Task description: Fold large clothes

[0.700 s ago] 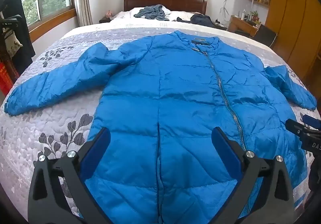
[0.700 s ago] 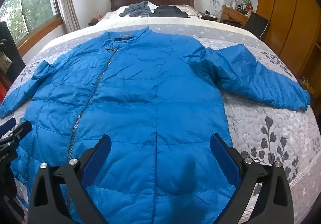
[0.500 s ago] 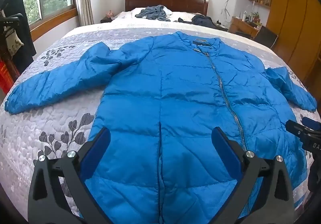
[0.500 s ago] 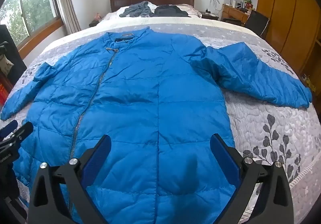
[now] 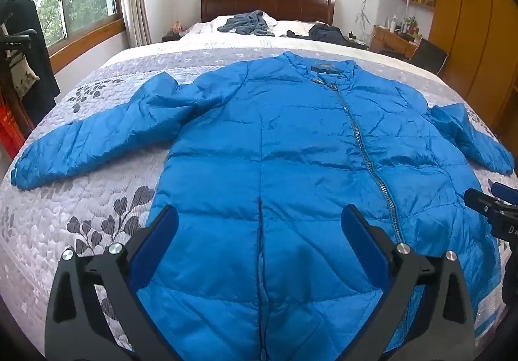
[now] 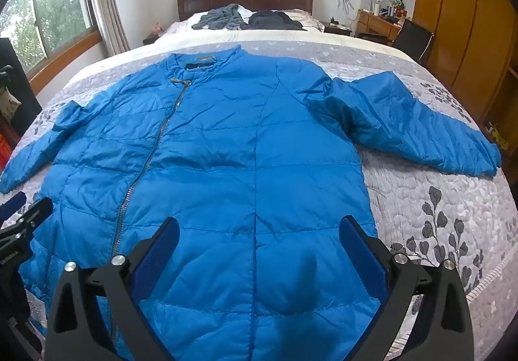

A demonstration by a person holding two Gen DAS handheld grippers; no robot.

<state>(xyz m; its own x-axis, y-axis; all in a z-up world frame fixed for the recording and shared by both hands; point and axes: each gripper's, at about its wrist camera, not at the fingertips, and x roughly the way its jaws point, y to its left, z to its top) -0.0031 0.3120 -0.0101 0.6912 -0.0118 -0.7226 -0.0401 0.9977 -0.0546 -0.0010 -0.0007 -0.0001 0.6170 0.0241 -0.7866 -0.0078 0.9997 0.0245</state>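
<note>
The jacket lies flat and zipped on the bed, collar toward the headboard, hem at the near edge, both sleeves spread toward the side edges. Over the last moment little changes: both views lift and tip slightly, nothing on the bed shifts. The left tongs and right tongs hang wide open above the hem, holding nothing. Folding seems not yet begun; a sleeve looks the likely first grasp
</note>
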